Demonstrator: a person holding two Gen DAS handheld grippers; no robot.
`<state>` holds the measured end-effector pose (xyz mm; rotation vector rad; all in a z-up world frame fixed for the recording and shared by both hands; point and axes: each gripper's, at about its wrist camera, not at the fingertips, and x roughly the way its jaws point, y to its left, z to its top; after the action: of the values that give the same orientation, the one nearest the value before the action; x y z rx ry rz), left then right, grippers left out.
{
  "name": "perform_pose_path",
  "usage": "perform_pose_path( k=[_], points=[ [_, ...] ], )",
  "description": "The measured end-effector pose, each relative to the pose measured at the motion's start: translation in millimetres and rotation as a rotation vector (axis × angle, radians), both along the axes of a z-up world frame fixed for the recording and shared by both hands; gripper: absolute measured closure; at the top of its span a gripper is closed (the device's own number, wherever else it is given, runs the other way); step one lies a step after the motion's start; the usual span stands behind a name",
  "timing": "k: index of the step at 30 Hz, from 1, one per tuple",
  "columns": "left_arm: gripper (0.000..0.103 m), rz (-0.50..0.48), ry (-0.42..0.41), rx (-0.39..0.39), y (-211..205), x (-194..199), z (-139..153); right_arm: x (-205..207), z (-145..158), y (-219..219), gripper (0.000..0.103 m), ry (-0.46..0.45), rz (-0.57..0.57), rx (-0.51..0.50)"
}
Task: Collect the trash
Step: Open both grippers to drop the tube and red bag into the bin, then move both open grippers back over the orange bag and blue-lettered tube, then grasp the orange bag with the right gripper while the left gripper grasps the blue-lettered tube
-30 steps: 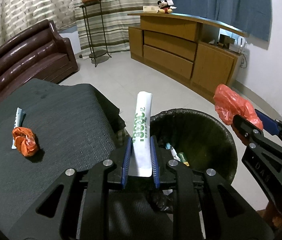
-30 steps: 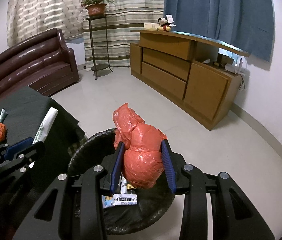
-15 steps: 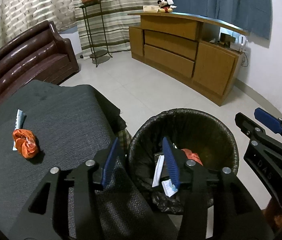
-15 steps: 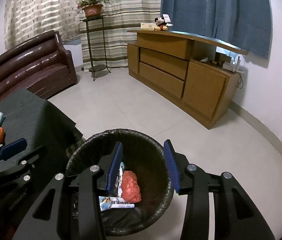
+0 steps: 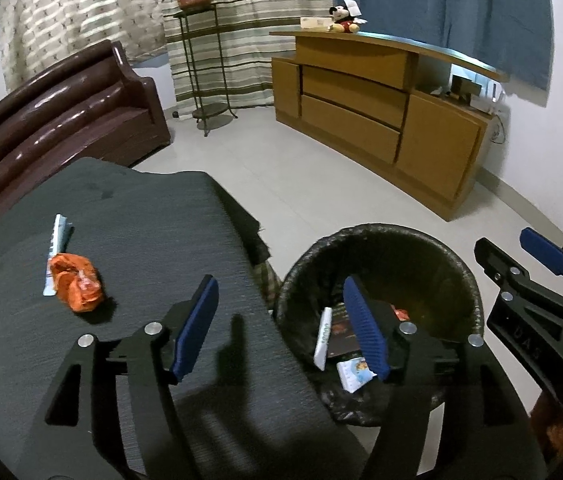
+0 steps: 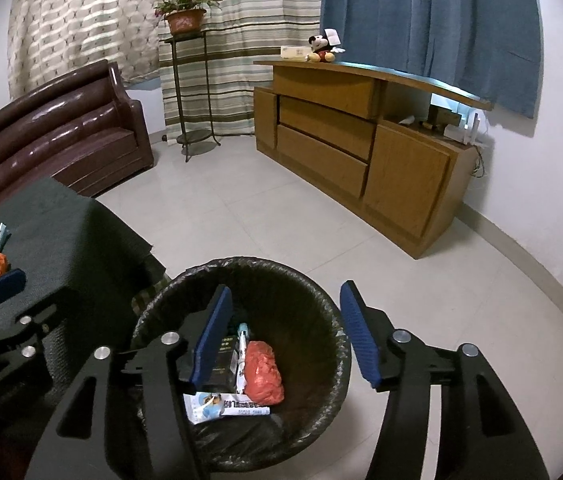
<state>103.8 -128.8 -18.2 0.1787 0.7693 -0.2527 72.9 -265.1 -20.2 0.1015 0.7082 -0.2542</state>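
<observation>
Your left gripper (image 5: 281,328) and right gripper (image 6: 285,336) are both spreading their jaws with nothing between them, poised over the black-lined bin (image 6: 337,316), where a red bag (image 6: 263,372) and wrappers already lie. Let the jaws finish widening, then lift clear of the rim so you don't snag the liner. Next, swing left to the dark worktop (image 5: 141,220), where the crumpled orange wrapper (image 5: 77,282) touches a white packet (image 5: 55,240), and take them separately.

black bin (image 6: 321,300), red bag (image 6: 263,372), striped curtain (image 6: 237,40).
</observation>
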Motion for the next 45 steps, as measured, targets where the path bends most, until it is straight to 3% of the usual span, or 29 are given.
perform_pose_path(
  k=[5, 14, 32, 45],
  points=[
    [0.035, 0.035, -0.009, 0.004, 20, -4, 3, 1, -4, 5, 0.040, 0.017, 0.025, -0.003],
    [0.035, 0.135, -0.003, 0.004, 84, -8, 6, 6, 4, 33, 0.040, 0.014, 0.081, -0.006],
    [0.035, 0.429, 0.001, 0.035, 244, -20, 11, 42, 24, 153, 0.038, -0.004, 0.336, 0.022],
    [0.035, 0.562, 0.022, 0.046, 315, -29, 7, 62, 21, 224, 0.037, 0.024, 0.482, 0.025]
  ],
)
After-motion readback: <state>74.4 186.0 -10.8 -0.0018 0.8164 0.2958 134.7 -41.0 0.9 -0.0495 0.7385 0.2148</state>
